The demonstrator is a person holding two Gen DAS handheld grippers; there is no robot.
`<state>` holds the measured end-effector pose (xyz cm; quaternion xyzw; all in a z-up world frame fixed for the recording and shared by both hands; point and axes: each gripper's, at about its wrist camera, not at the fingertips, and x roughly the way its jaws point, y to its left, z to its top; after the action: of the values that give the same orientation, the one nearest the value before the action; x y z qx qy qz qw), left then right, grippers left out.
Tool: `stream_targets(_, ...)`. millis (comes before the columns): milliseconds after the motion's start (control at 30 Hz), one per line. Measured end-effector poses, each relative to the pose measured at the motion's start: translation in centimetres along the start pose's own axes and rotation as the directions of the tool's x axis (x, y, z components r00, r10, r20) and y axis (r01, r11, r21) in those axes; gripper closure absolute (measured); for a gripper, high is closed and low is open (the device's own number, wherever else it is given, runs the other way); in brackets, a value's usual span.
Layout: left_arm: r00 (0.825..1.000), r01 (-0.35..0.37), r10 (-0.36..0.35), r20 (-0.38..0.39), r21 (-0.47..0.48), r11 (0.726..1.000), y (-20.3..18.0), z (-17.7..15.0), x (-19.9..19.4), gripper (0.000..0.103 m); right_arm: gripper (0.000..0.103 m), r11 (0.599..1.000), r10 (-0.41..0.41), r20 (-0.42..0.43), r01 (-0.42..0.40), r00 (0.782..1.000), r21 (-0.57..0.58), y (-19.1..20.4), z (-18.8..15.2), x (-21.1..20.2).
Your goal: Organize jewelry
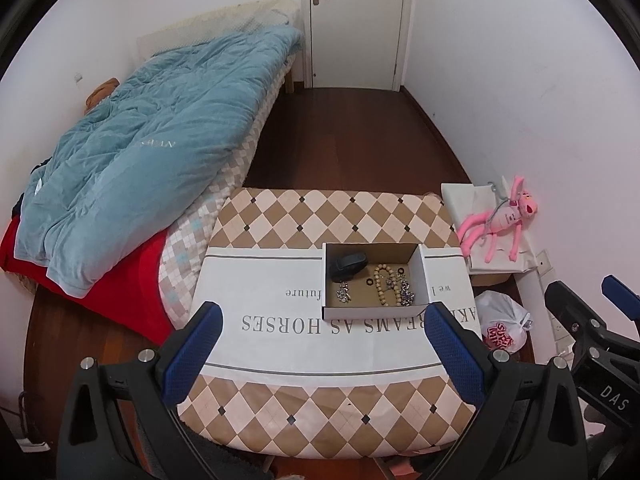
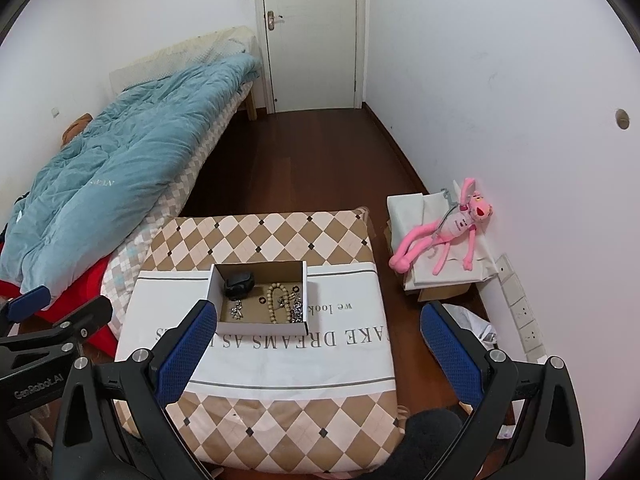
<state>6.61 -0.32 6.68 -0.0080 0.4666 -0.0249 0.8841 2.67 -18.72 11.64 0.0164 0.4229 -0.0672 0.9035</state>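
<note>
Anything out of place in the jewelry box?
One oddity: a black pouch-like object sits in the cardboard box's far-left corner, not clearly jewelry. The bead strand and metal pieces lie loose, unsorted. Nothing spilled outside.

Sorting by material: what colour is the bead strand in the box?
Pale tan bead strand, clearest in the left wrist view.

The box (image 1: 374,312) is covering part of the cloth's lettering (image 1: 280,322), and the small trinkets (image 1: 343,292) are appearing too tiny to identify.

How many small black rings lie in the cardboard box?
2: one black ring lies left of the bead bracelet, the other ring right of it near the box wall. More may be hidden.
</note>
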Motion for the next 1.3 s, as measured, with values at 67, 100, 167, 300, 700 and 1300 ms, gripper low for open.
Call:
stream_targets(67,1.000,-0.002,0.002,-0.018,0.004,1.000,0.0,0.3,0.7,0.000,0.000,1.000,0.000,-0.012,0.000,1.000,0.001,0.0,0.4,0.9)
stream_targets(100,1.000,-0.004,0.004,-0.027,0.006,1.000,0.0,0.4,1.1,0.000,0.000,1.000,0.000,-0.018,0.000,1.000,-0.001,0.1,0.6,1.3)
stream_targets(167,0.999,-0.004,0.005,-0.039,0.007,1.000,0.1,0.7,1.7,0.000,0.000,1.000,-0.001,-0.030,0.001,1.000,-0.001,0.1,0.9,2.1)
stream_targets(300,0.998,-0.011,0.011,-0.067,0.006,1.000,0.1,1.2,3.0,0.000,0.000,1.000,-0.012,-0.061,0.011,0.998,-0.012,0.4,1.4,4.0)
stream_targets(700,0.991,-0.013,0.014,-0.132,0.009,1.000,-0.1,1.5,5.7,0.000,0.000,0.999,-0.016,-0.141,0.012,0.990,-0.033,0.9,1.7,7.6)
stream_targets(1300,0.991,-0.010,0.010,-0.135,0.003,1.000,0.0,1.5,6.2,0.000,0.000,0.999,-0.015,-0.167,0.007,0.986,-0.051,0.9,1.4,8.3)
